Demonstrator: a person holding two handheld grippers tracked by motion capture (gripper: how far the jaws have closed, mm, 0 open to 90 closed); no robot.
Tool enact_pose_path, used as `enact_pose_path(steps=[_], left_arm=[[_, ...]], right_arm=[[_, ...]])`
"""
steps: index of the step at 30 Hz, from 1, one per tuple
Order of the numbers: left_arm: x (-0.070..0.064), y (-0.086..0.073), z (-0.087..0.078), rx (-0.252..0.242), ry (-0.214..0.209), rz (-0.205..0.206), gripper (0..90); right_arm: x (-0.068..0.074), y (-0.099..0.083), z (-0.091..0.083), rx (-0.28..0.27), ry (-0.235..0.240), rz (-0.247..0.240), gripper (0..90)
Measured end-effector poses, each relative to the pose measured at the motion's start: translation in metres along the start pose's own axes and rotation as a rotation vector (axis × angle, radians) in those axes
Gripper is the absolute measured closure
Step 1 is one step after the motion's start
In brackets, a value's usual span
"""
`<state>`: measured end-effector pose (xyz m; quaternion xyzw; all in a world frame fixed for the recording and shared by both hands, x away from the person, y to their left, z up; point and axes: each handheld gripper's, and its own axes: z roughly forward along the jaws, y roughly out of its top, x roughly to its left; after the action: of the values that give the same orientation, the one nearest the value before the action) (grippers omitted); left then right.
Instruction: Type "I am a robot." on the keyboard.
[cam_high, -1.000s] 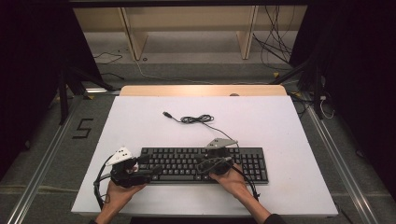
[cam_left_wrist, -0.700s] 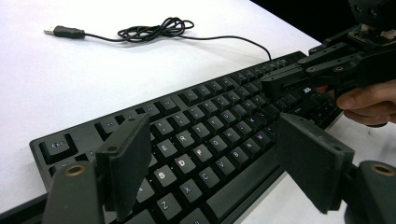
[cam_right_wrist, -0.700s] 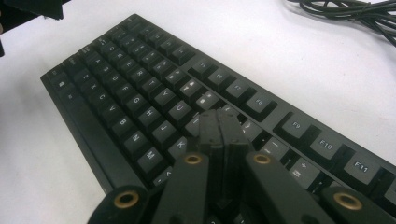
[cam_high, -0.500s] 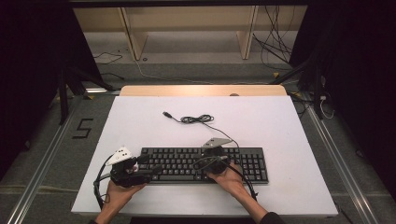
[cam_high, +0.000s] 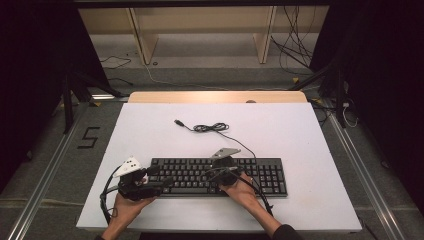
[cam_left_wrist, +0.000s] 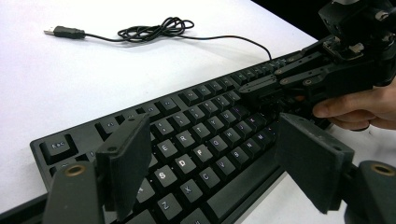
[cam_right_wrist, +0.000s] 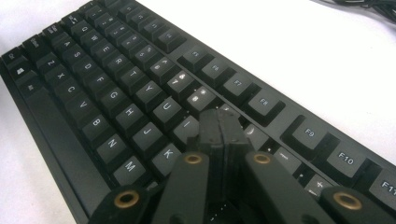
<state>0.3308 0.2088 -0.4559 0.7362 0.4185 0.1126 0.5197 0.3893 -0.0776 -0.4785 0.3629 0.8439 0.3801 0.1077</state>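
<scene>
- Our right gripper (cam_right_wrist: 220, 122), jaws closed on nothing, presses keys mid-keyboard (cam_high: 200, 172); its blunt tip could catch a neighbouring key.
- Our left gripper (cam_left_wrist: 219, 154), jaws wide and empty, straddles the keyboard's left end on the table (cam_high: 310, 135); bumping could shift it.

Bright overhead light, white table (cam_high: 300, 150) glaring (near washed out), dark surrounds, blurred foreground

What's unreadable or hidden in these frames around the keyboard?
- Which key the right gripper presses: in the right gripper view its own shut jaws cover it.
- Legends on the black keyboard in the high view: too small.
- Keyboard's near-left corner: left gripper view, cut by the bottom edge behind the left gripper.
- Black USB cable: right gripper view, cut by the top edge.
</scene>
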Motion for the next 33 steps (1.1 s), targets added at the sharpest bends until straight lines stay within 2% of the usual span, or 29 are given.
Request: enact_pose_path(steps=[6,10,12,17,20,22,26,33], left_arm=[[0.000,0.000,-0.001,-0.003,0.004,0.002,26.7],[0.002,0.000,-0.001,-0.007,0.007,-0.001,26.7],[0.002,0.000,-0.001,-0.009,0.009,-0.002,26.7],[0.003,0.000,-0.003,-0.015,0.020,-0.003,26.8],[0.004,0.001,-0.003,-0.019,0.024,-0.008,26.8],[0.005,0.001,-0.004,-0.025,0.029,-0.013,26.8],[0.006,0.001,-0.004,-0.024,0.033,-0.013,26.8],[0.007,0.001,-0.005,-0.034,0.041,-0.023,26.9]], right_arm=[[0.001,0.001,-0.001,0.003,-0.006,0.011,90.0],[-0.002,0.002,-0.007,-0.042,0.015,0.040,88.7],[-0.003,0.004,-0.013,-0.079,0.042,0.053,82.6],[-0.001,0.004,-0.022,-0.121,0.075,0.059,67.8],[0.002,0.004,-0.027,-0.136,0.099,0.047,52.1],[0.005,0.003,-0.030,-0.146,0.105,0.037,45.9],[0.008,0.001,-0.039,-0.179,0.121,0.023,38.5],[0.014,-0.001,-0.044,-0.220,0.171,0.015,31.8]])
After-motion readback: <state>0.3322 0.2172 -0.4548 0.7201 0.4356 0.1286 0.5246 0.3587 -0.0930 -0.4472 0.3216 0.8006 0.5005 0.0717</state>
